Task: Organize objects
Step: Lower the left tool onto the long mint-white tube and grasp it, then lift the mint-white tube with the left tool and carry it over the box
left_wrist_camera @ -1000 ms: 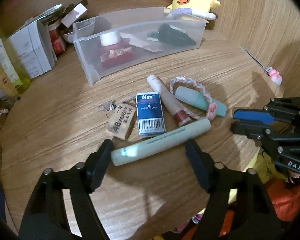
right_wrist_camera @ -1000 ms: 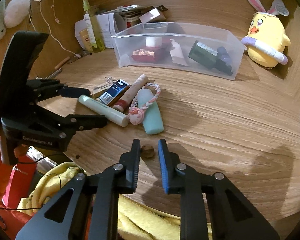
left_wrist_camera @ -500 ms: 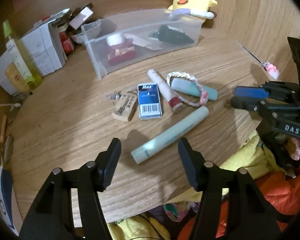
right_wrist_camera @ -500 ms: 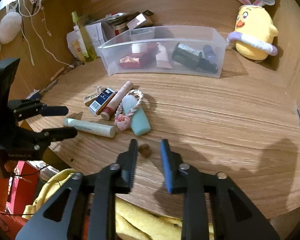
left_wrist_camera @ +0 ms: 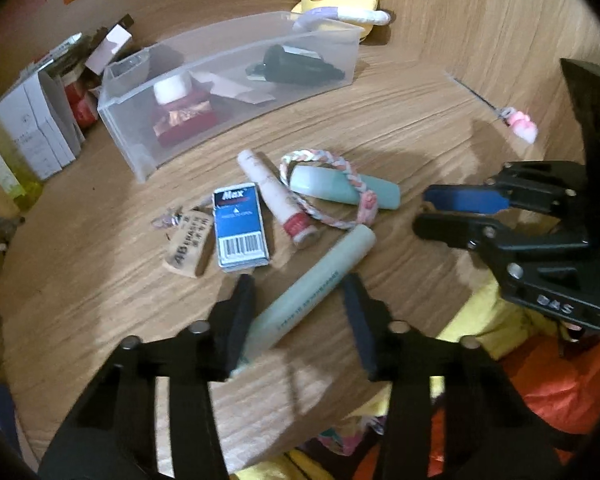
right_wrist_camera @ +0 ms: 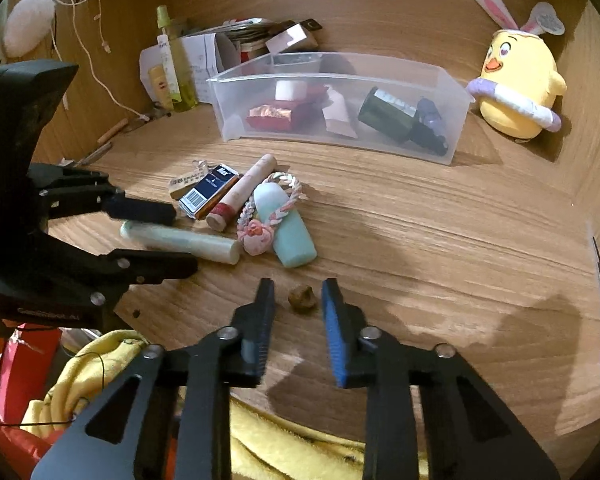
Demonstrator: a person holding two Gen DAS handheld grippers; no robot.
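**Tube near the counter's front edge, left jaws closing around it**

A round wooden counter (right_wrist_camera: 420, 216) is being shown, its front edge curving just behind both pairs of jaws. The pale green tube (left_wrist_camera: 312, 292) is lying slantwise between the jaws of the left gripper (left_wrist_camera: 300, 320), which have just been closing; one jaw is touching it, the other is standing apart. A one-sided push could roll the tube off the edge. The right gripper (right_wrist_camera: 298, 312) is nearly shut, flanking a small brown lump (right_wrist_camera: 301, 299) without gripping. Open counter is lying beyond the clutter, before the clear bin (right_wrist_camera: 456, 140).
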